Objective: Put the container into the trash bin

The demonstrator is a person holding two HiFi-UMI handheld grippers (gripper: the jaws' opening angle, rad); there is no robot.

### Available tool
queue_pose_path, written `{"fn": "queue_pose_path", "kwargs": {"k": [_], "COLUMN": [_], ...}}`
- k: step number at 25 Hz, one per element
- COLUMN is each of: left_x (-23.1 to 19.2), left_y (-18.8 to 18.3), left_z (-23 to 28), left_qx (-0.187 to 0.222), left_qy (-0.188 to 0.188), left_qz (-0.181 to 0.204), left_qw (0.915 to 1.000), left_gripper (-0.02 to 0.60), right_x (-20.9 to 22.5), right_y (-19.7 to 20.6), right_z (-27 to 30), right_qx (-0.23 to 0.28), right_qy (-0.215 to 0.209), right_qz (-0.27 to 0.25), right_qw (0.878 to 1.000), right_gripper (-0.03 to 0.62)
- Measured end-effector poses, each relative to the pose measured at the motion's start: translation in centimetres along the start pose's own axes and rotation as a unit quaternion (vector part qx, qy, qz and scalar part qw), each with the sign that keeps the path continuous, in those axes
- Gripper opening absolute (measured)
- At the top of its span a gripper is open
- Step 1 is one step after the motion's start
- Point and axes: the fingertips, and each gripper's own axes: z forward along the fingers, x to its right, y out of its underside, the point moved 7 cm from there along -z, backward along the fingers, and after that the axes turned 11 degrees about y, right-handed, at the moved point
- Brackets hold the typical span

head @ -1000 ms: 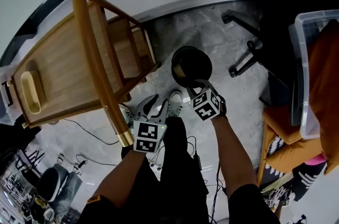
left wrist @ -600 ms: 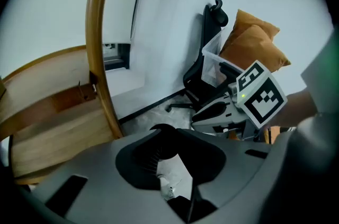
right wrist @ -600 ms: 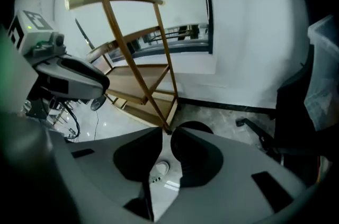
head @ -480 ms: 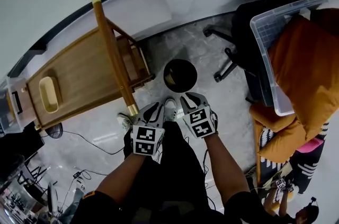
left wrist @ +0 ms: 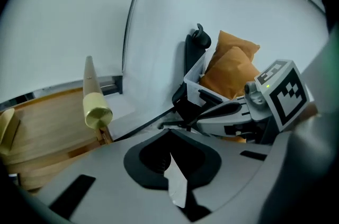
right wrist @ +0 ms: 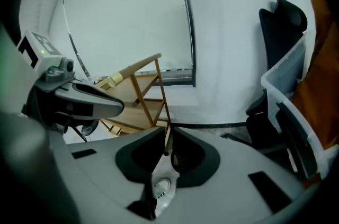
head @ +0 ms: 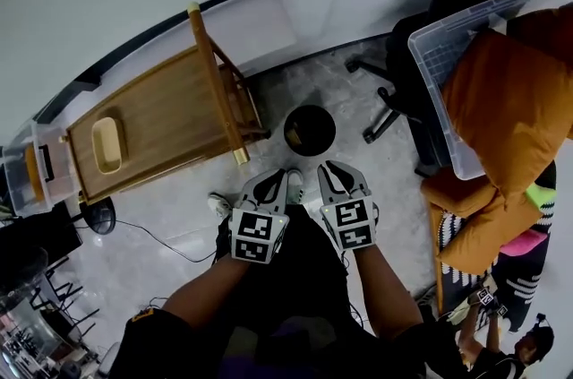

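Note:
The black round trash bin (head: 310, 130) stands on the grey floor just beyond both grippers. A faint pale shape lies inside it; I cannot tell what it is. My left gripper (head: 279, 180) is held above the floor on the near side of the bin, shut with nothing in it; its jaw tips (left wrist: 169, 132) meet. My right gripper (head: 338, 174) hangs beside it, its jaws closing with a thin gap left at the tips (right wrist: 169, 135) and nothing between them. A shoe shows through that gap. A yellow oblong dish (head: 107, 144) rests on the wooden stand (head: 161, 122).
A black office chair (head: 421, 73) and a clear plastic tub (head: 448, 64) holding orange cushions (head: 501, 90) stand at the right. The wooden stand's rail (head: 215, 81) reaches toward the bin. A cable (head: 152, 229) trails over the floor at the left.
Both grippers have risen well away from the bin, which now looks smaller and farther. The left jaws went from wide open to shut. The right jaws have narrowed.

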Motion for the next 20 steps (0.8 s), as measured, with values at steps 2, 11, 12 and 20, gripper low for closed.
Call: {"fn": "queue_pose_path", "kwargs": {"k": [2, 11, 12, 20], "left_x": [0.5, 1.6, 1.6, 1.9], "left_y": [-0.1, -1.2, -1.2, -0.9], "left_z": [-0.6, -2.3, -2.4, -4.0], "left_qx": [0.001, 0.020, 0.022, 0.041], "left_qy": [0.000, -0.006, -0.006, -0.005], "left_qz": [0.004, 0.016, 0.017, 0.017], "left_qw": [1.0000, 0.9996, 0.9996, 0.9990], "left_gripper": [0.007, 0.006, 0.006, 0.008], "right_x": [-0.1, -0.6, -0.7, -1.7], "right_y": [-0.3, -0.9, -1.0, -1.8], "right_z": [-1.2, -4.1, -4.2, -5.6], "right_qx": [0.009, 0.029, 0.032, 0.046], "right_qy": [0.008, 0.021, 0.023, 0.027], "right_qz": [-0.002, -0.005, -0.005, -0.013], "right_qw": [1.000, 0.999, 0.999, 0.998], "right_gripper": [0.058, 0.054, 0.054, 0.054]}}
